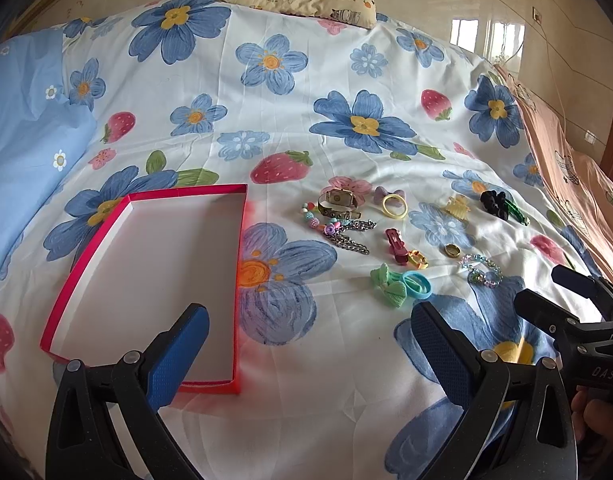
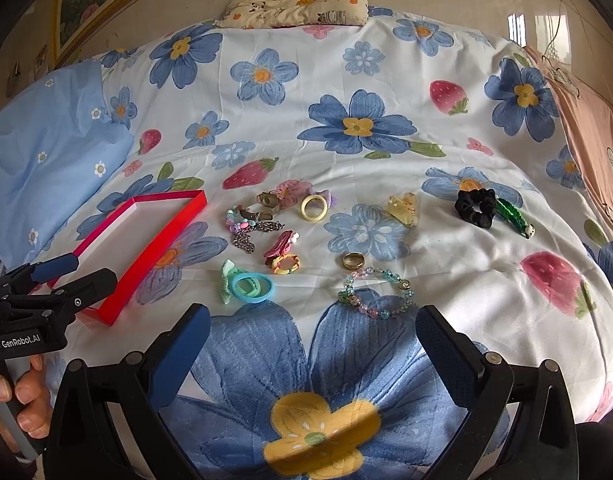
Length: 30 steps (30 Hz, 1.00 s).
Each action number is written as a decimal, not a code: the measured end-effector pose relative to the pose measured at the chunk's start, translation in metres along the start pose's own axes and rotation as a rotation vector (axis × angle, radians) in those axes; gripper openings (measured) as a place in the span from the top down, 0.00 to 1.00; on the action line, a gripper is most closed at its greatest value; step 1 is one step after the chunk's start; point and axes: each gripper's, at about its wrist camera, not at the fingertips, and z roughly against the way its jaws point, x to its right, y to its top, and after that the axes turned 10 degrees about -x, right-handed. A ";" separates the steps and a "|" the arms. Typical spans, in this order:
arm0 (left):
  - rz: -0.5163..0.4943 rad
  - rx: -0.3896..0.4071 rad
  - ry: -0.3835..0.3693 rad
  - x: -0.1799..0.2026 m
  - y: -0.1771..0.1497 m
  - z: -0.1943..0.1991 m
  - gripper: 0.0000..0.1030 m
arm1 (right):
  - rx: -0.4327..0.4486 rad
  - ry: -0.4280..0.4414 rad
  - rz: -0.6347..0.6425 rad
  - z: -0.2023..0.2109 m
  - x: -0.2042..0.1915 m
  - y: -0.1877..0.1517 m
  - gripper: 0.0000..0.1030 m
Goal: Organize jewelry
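A flower-print bedsheet [image 1: 266, 92] covers the bed, a panda-print pillow [image 2: 294, 2] at its far edge. Toward the sheet's left edge lies a shallow red-rimmed box [image 1: 146, 276], its white floor bare. The left gripper [image 1: 306, 344] hangs over the sheet beside the box, fingers spread wide and holding nothing; the right gripper [image 2: 312, 344] is likewise released. Jewelry lies loose mid-sheet, right of the box: a black scrunchie [image 2: 475, 207], a watch [image 1: 340, 200], a beaded bracelet [image 2: 376, 294], a blue hair tie [image 2: 251, 288], a gold ring [image 2: 352, 260].
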 end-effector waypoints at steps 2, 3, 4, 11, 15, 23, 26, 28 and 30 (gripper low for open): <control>0.001 0.000 -0.001 0.000 0.000 0.000 0.01 | 0.001 0.000 -0.001 0.000 0.000 0.000 0.00; 0.000 0.002 0.001 0.001 0.000 0.001 0.01 | 0.001 0.000 -0.001 0.000 0.000 0.000 0.00; 0.000 0.002 0.002 0.001 0.000 0.001 0.01 | 0.002 -0.001 -0.001 0.000 0.000 0.000 0.00; -0.001 0.012 0.004 0.001 0.002 0.003 0.01 | 0.015 -0.004 -0.004 0.002 -0.001 0.000 0.00; -0.003 0.014 0.003 0.001 0.002 0.002 0.01 | 0.020 0.000 -0.005 0.004 -0.001 0.001 0.00; -0.009 0.024 0.010 0.004 0.000 0.003 0.01 | 0.022 0.009 -0.001 0.004 0.000 0.002 0.00; -0.010 0.024 0.011 0.004 0.000 0.003 0.01 | 0.022 0.009 -0.001 0.004 -0.001 0.002 0.00; -0.012 0.024 0.009 0.005 0.000 0.004 0.01 | 0.022 0.008 0.001 0.004 -0.001 0.002 0.00; -0.013 0.024 0.009 0.005 0.000 0.004 0.01 | 0.021 0.009 0.000 0.003 -0.001 0.002 0.00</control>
